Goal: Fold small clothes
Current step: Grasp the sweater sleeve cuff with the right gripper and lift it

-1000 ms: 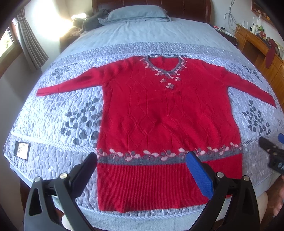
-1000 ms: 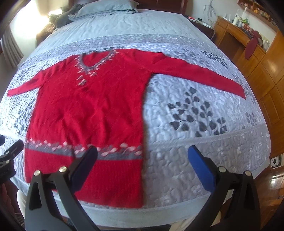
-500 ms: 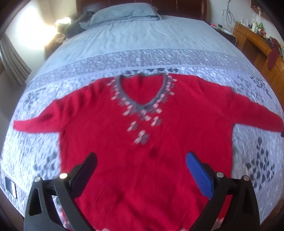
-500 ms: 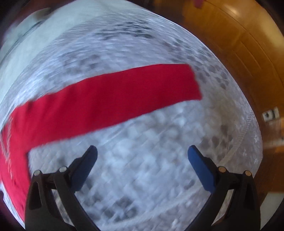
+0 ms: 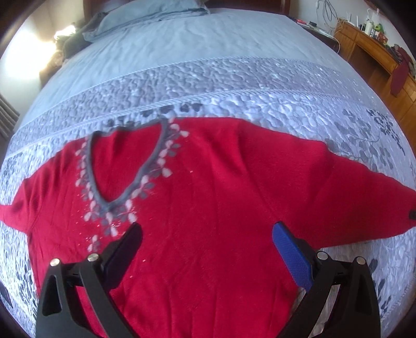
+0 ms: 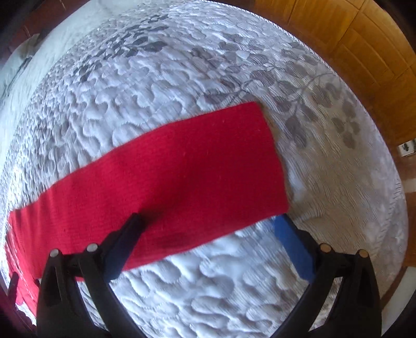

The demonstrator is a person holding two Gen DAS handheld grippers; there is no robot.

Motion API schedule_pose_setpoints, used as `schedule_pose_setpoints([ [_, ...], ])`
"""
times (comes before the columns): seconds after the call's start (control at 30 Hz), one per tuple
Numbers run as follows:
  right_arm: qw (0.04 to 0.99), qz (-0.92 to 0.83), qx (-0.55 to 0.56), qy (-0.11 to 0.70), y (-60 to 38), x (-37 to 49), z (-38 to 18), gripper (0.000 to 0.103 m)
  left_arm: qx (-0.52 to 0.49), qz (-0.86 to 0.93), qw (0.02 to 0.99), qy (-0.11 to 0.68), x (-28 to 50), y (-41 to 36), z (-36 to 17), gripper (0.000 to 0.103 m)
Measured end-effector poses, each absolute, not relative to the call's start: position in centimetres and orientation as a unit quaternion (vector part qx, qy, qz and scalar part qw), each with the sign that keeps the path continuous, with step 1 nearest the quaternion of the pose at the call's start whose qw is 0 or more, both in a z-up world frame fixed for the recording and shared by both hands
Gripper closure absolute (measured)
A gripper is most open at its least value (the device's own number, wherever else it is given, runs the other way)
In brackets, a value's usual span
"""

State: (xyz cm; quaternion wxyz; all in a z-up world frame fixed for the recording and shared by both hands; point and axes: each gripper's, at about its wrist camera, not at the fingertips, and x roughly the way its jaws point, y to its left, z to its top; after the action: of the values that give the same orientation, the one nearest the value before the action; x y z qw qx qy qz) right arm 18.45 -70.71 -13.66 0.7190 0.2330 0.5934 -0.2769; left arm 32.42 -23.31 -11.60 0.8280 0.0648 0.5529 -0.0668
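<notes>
A red knitted sweater (image 5: 221,208) lay flat and face up on the bed's quilted grey bedspread (image 5: 234,83), its grey V-neck collar (image 5: 124,166) edged with pale leaf motifs. The left gripper (image 5: 206,243) hung above the sweater's chest, just below and to the right of the collar, with its two fingers spread wide apart and nothing between them; the black finger (image 5: 124,249) sat near the lowest leaf motifs and the blue-padded finger (image 5: 291,254) over the plain red knit. Whether the fingers touched the fabric could not be told.

In the right wrist view, one long sleeve (image 6: 169,187) stretched across the bedspread (image 6: 182,78), its cuff end (image 6: 270,153) lying towards the bed's edge near a wooden cabinet (image 6: 351,39). The right gripper (image 6: 208,231) was also wide open and held nothing, its black finger (image 6: 122,247) over the sleeve and its blue finger (image 6: 293,247) just past the cuff's lower corner, over the bedspread.

A pillow (image 5: 153,13) rested at the head of the bed, and a wooden desk (image 5: 369,44) with clutter stood to the right.
</notes>
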Motion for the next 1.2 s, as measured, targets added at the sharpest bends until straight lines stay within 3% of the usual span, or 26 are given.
schedule_pose_setpoints([
  [0.07, 0.727, -0.277, 0.221, 0.588, -71.2, 19.0, -13.7, 0.015, 0.067, -0.072, 0.831, 0.547, 32.4, -23.4, -11.4, 0.003],
  [0.13, 0.740, -0.280, 0.191, 0.581, -70.8, 19.6, -12.9, 0.054, 0.074, -0.067, 0.836, 0.539, 32.3, -22.8, -11.2, 0.003],
  [0.17, 0.745, -0.274, 0.189, 0.579, -70.5, 19.8, -12.5, 0.065, 0.078, -0.063, 0.838, 0.536, 32.2, -22.3, -11.1, 0.003],
  [0.2, 0.751, -0.260, 0.195, 0.574, -70.2, 19.9, -12.0, 0.090, 0.083, -0.056, 0.839, 0.534, 32.3, -21.7, -11.1, 0.003],
  [0.23, 0.754, -0.251, 0.202, 0.572, -70.0, 20.1, -11.7, 0.094, 0.085, -0.051, 0.839, 0.535, 32.3, -21.0, -11.1, 0.003],
  [0.43, 0.797, -0.224, 0.188, 0.528, -64.5, 20.6, -7.2, 0.094, 0.076, -0.010, 0.842, 0.534, 31.9, -14.4, -10.8, 0.003],
  [0.63, 0.842, -0.132, 0.132, 0.507, -51.2, 24.6, -3.0, 0.094, 0.062, 0.012, 0.841, 0.537, 30.5, -8.6, -10.1, 0.003],
  [0.97, 0.842, 0.026, 0.090, 0.531, -30.8, 30.8, -6.6, 0.093, 0.037, 0.031, 0.843, 0.535, 29.1, -2.6, -8.9, 0.003],
  [1.03, 0.831, 0.063, 0.080, 0.547, -26.8, 31.6, -8.0, 0.081, 0.032, 0.036, 0.844, 0.534, 28.9, -1.6, -8.7, 0.003],
  [1.07, 0.822, 0.086, 0.078, 0.558, -25.1, 31.8, -8.7, 0.072, 0.029, 0.039, 0.844, 0.534, 28.9, -1.1, -8.7, 0.003],
  [1.1, 0.814, 0.102, 0.080, 0.567, -24.3, 31.9, -9.3, 0.055, 0.025, 0.039, 0.844, 0.535, 28.8, -0.7, -8.7, 0.003],
  [1.2, 0.818, 0.126, 0.093, 0.554, -24.1, 30.9, -8.4, 0.053, 0.015, 0.032, 0.843, 0.537, 28.8, -0.3, -8.8, 0.003],
])
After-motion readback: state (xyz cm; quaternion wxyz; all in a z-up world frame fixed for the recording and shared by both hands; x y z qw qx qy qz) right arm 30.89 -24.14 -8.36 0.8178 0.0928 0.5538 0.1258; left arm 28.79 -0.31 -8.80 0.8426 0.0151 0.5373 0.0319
